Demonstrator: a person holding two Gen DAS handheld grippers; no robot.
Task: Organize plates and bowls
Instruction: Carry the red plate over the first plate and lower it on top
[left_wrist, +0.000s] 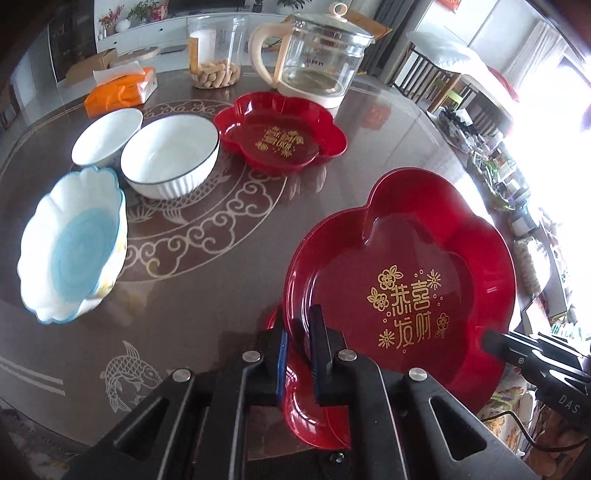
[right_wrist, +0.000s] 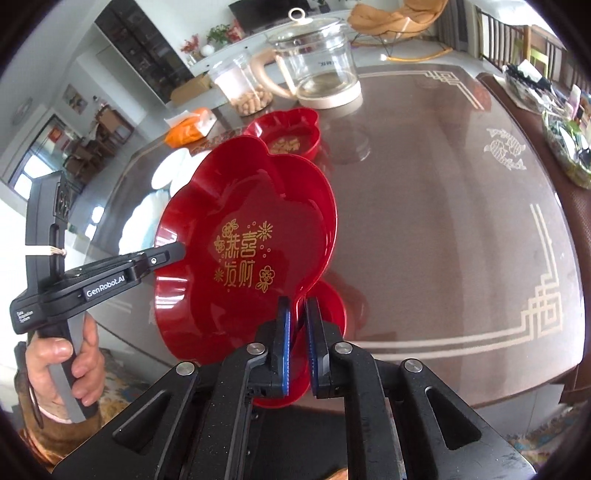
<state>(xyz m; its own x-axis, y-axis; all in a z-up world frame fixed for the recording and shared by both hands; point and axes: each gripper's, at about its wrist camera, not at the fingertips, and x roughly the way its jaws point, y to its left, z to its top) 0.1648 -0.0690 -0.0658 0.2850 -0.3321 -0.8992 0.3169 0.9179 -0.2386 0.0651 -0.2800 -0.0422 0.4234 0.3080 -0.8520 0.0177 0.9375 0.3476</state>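
Two handheld tools grip one red flower-shaped plate (left_wrist: 406, 280) by opposite edges, holding it tilted above a glossy brown surface (left_wrist: 229, 266) patterned with pale scrollwork and fish. The left tool (left_wrist: 297, 332) has its blue-padded fingers pinched together on the plate's near rim. The right tool (right_wrist: 298, 317) is likewise clamped on the rim at its own side, and in the right wrist view a hand (right_wrist: 62, 373) is seen grasping the left tool's handle. Gold characters and blossoms decorate the plate's centre. Directly beneath the lifted plate, part of another red plate (left_wrist: 314, 413) shows, lying on the surface. Further back rests a smaller red flower-shaped dish (left_wrist: 280, 134) with gold lettering. To the left stand three bowls: a white ribbed bowl (left_wrist: 170, 158) with a dark rim, a smaller white bowl (left_wrist: 105, 138) just behind it, and a scalloped bowl (left_wrist: 70, 243) with a blue interior. Behind them are a glass kettle (left_wrist: 317, 59), a clear jar (left_wrist: 216, 55) and an orange tissue pack (left_wrist: 120, 90).
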